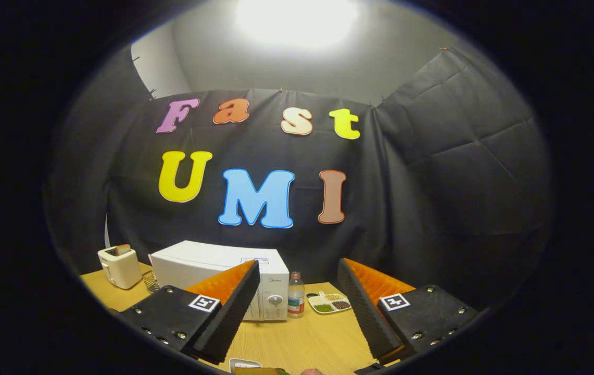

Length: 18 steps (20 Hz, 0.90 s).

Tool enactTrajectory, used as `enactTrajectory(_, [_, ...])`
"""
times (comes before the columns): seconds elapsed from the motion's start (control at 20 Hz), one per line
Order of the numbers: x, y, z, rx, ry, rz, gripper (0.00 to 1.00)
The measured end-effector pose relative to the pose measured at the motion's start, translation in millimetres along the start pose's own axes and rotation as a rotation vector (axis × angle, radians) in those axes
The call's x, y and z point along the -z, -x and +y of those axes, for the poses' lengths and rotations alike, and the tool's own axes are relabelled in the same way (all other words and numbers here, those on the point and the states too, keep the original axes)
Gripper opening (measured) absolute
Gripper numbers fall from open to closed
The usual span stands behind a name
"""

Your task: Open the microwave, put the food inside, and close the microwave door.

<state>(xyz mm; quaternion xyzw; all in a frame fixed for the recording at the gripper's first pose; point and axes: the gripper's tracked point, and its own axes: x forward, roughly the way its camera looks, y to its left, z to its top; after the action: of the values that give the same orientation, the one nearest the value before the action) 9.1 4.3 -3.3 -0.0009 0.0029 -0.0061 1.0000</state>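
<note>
Nearest things: a white dish lies on the wooden table just under the fingers, only its rim in sight, with some food beside it that is too cut off to identify.
Gripper: the gripper has its two fingers spread wide apart with nothing between them but bare table; they press on nothing and hang above the tabletop.
Left finger: its tip overlaps the front of the microwave as seen from here; whether it touches cannot be told.
Microwave: the white microwave stands on the table beyond the fingers, toward the left finger, with its door shut and its knob panel facing forward at its right end.
Right of the microwave: a clear bottle with a label stands upright just beside the knob panel, apart from it.
Further right of the microwave: a small white divided tray lies flat past the bottle, holding green, brown and pale grains in separate compartments; it sits ahead of the right finger.
Left of the microwave: a metal wire rack shows at the microwave's left corner, mostly hidden.
Far left of the microwave: a cream toaster stands well apart from it near the table's corner, with a slice of bread upright in its slot.
Behind the microwave: black cloth wall close behind its back.
Above the microwave: a bright ceiling light high overhead.
</note>
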Motion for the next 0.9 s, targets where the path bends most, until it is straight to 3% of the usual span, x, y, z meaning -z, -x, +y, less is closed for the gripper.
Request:
enactTrajectory(0.55, [10, -8, 18, -0.043, 0.006, 0.021, 0.96])
enactTrajectory(0.9, [16, -51, 36, -0.117, -0.007, 0.037, 0.96])
